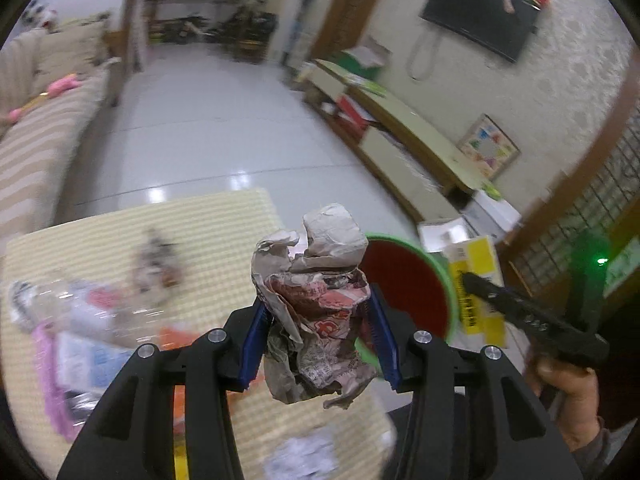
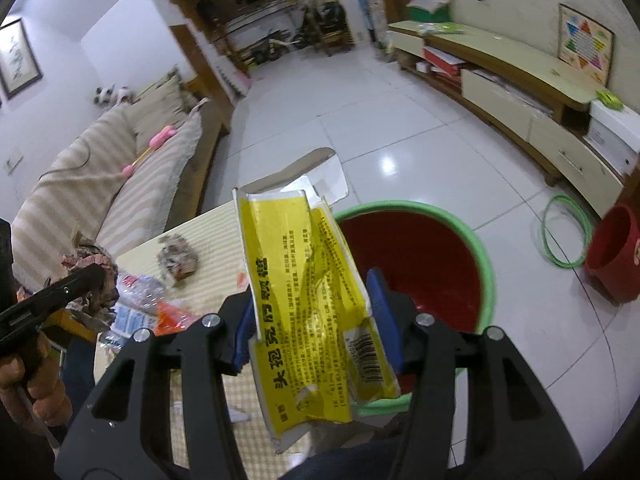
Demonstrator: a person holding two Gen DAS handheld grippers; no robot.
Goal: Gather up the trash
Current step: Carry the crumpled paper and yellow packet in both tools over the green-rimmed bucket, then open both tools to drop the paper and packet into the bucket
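Setting: a living room with a glossy white tiled floor, seen from two cameras mounted on hand-held grippers.
Left gripper: black frame with blue pads, jaws narrowed and pressing on a crumpled newspaper ball that stands up between them, its top rising well above the pads.
Right gripper: same build, jaws narrowed and clamped on a flattened yellow carton with black printed characters and a barcode; the carton is torn and tilts up and away from the jaws.
Bin: a red bucket with a green rim stands on the floor at the right end of the table, just beyond both grippers; in the right wrist view the yellow carton overlaps its left edge.
Table: low, covered in a pale yellow checked cloth, to the left of the bucket.
Trash on the table: another crumpled paper wad near the far edge, a clear plastic bottle, blurred, and orange and blue wrappers nearer.
Hands: the right hand grips its handle at the right edge of the left wrist view; the left hand shows at the left edge of the right wrist view.
Left side of room: a striped beige sofa with a pink toy on it.
Right side of room: a long low TV cabinet against the wall, a wall-mounted television, a second red bucket and a green hoop on the floor.
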